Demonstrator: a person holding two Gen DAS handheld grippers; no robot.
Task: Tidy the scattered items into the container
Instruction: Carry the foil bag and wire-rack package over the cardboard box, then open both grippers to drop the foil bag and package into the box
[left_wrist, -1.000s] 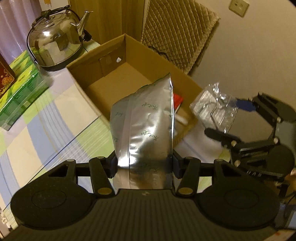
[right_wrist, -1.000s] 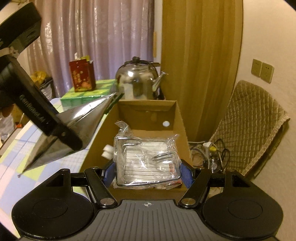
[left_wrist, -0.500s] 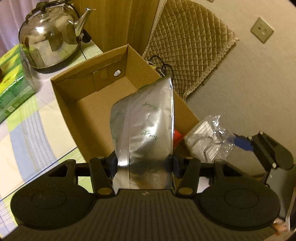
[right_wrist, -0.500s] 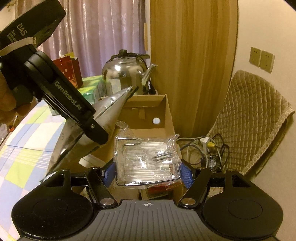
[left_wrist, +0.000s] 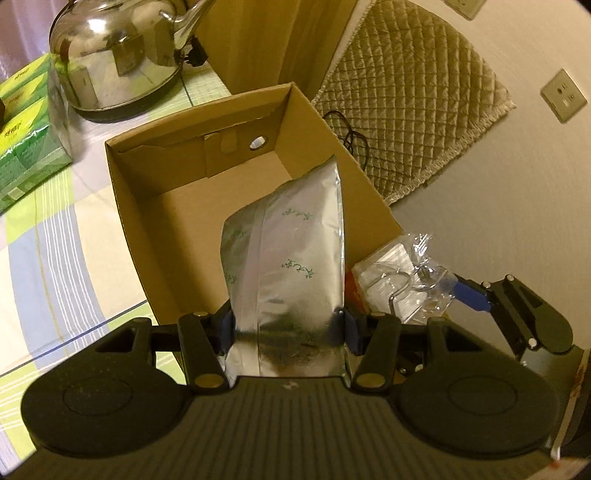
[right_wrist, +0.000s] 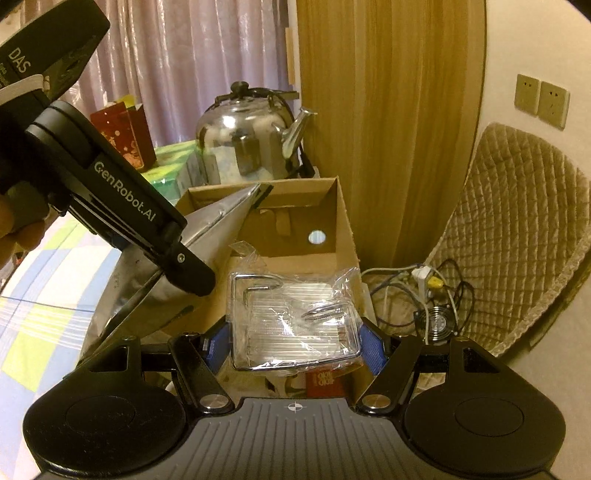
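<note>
My left gripper (left_wrist: 288, 328) is shut on a silver foil pouch (left_wrist: 291, 266) and holds it over the near end of the open cardboard box (left_wrist: 125, 184). My right gripper (right_wrist: 295, 347) is shut on a clear plastic packet with metal hooks (right_wrist: 291, 321), held above the box's near right corner (right_wrist: 343, 229). The packet also shows in the left wrist view (left_wrist: 406, 280), beside the pouch. The left gripper and pouch (right_wrist: 199, 251) show at the left of the right wrist view. A red item (right_wrist: 325, 380) lies in the box under the packet.
A steel kettle (left_wrist: 118, 59) stands behind the box. Green boxes (left_wrist: 26, 125) lie at the left on the checked tablecloth (left_wrist: 55, 258). A red carton (right_wrist: 125, 136) stands farther back. A quilted cushion (left_wrist: 413, 99) and cables with a power strip (right_wrist: 424, 291) lie beyond the table's right edge.
Both grippers have moved forward over the box with their loads. The box now fills more of the left wrist view.
</note>
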